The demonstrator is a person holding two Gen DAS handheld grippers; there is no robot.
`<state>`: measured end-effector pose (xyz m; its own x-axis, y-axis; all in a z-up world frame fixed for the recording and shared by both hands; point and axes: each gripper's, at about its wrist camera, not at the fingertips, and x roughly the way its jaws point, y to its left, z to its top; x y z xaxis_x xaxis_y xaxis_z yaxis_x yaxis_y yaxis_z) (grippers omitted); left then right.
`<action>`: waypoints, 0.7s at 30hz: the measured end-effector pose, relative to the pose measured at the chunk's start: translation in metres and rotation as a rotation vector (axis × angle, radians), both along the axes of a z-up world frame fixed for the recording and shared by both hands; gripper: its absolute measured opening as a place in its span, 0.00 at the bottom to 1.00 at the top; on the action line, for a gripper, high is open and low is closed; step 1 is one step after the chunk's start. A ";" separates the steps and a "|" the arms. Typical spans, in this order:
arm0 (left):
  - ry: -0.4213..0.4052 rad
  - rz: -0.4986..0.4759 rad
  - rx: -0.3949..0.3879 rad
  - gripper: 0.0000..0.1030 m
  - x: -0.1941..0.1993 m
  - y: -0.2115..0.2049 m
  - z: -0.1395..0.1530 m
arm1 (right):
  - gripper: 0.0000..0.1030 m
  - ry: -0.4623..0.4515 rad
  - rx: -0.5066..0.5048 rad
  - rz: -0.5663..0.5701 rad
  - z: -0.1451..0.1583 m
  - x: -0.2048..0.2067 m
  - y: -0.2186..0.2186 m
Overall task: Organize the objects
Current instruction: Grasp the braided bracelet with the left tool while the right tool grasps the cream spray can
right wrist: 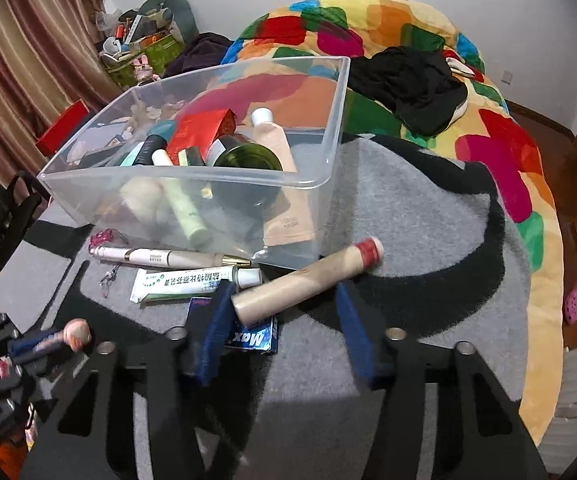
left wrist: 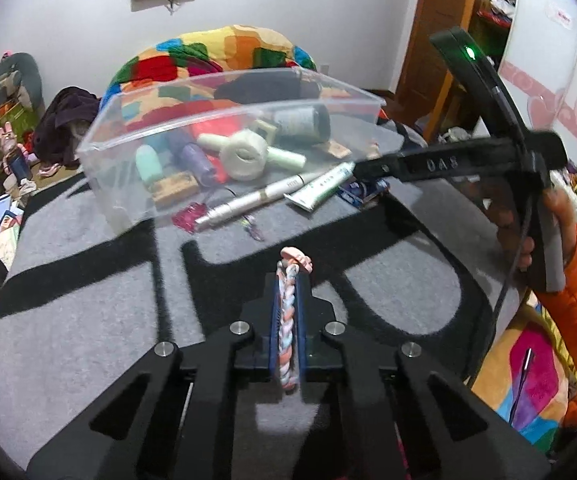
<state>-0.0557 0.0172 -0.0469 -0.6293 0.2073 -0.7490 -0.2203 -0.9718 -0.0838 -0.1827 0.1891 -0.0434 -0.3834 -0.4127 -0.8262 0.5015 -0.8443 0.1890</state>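
My left gripper (left wrist: 288, 276) is shut on a braided pink, white and blue cord (left wrist: 286, 320) whose pink end (left wrist: 296, 258) sticks out past the fingertips, just above the grey blanket. In the right wrist view it shows at the lower left (right wrist: 48, 340). My right gripper (right wrist: 284, 292) has a beige tube with a red cap (right wrist: 308, 276) lying slantwise between its blue pads (right wrist: 220, 320), and both pads touch it. A clear plastic box (right wrist: 176, 180), (left wrist: 128, 168) just beyond holds bottles, tubes and a red carton.
In front of the box lie a white pen (right wrist: 160, 257), a toothpaste tube (right wrist: 192, 282), a blue packet (right wrist: 256, 338) and a pink charm (right wrist: 102, 238). All rest on a grey and black blanket (right wrist: 408, 220). Behind are a colourful quilt (right wrist: 408, 20) and a black garment (right wrist: 408, 84).
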 end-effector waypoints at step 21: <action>0.180 0.130 0.033 0.06 -0.016 -0.037 0.064 | 0.35 0.019 0.098 -0.146 -0.003 -0.014 0.008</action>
